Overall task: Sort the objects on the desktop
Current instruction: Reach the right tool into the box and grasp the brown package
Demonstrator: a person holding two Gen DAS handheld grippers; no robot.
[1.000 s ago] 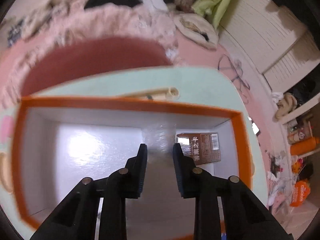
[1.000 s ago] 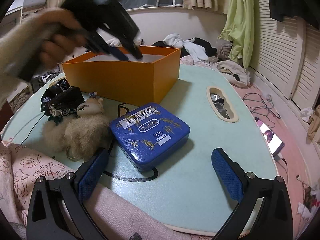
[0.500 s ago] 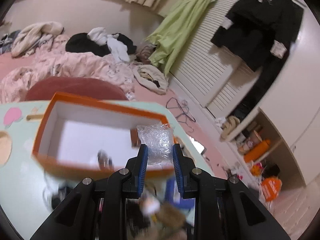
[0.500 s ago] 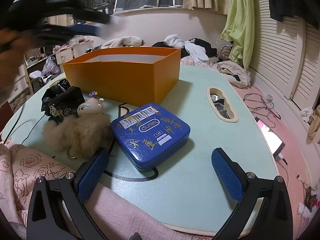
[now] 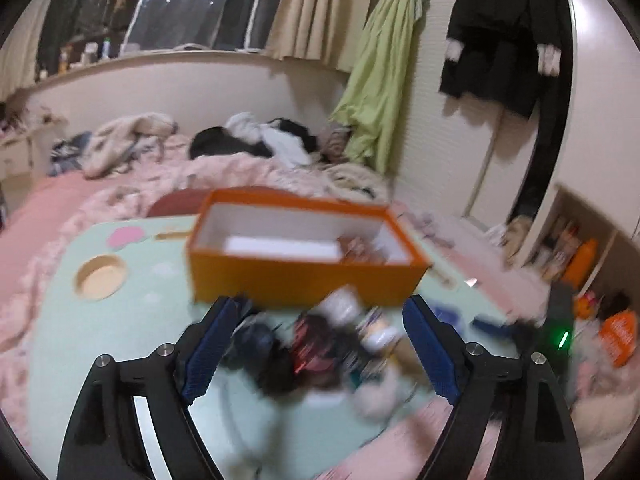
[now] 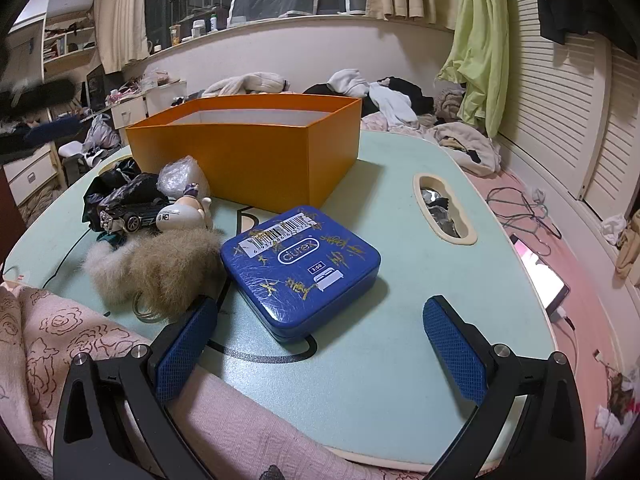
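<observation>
An orange box (image 5: 296, 276) with a white inside stands on the pale green table (image 5: 120, 320). My left gripper (image 5: 320, 308) hovers in front of it over a blurred pile of small things. Its jaws are opening, with nothing pressed between the pads. In the right wrist view the box (image 6: 248, 160) is at the back. In front of it lie a clear plastic wad (image 6: 180, 174), a toy car (image 6: 128, 212), a small white figure (image 6: 180, 214), a furry keychain (image 6: 160, 268) and a blue tin (image 6: 300, 264). My right gripper (image 6: 320, 308) stands open just short of the tin.
The table has an oval cut-out (image 6: 444, 212) at the right and a round recess (image 5: 100, 276) at the left. A pink rose-print blanket (image 6: 52, 328) covers the near edge. A lit phone (image 6: 540, 280) and hangers lie on the floor to the right.
The left gripper drew back out of the orange box with the clear plastic wad, then opened. The wad now lies on the pile beside the box. The right gripper kept still.
</observation>
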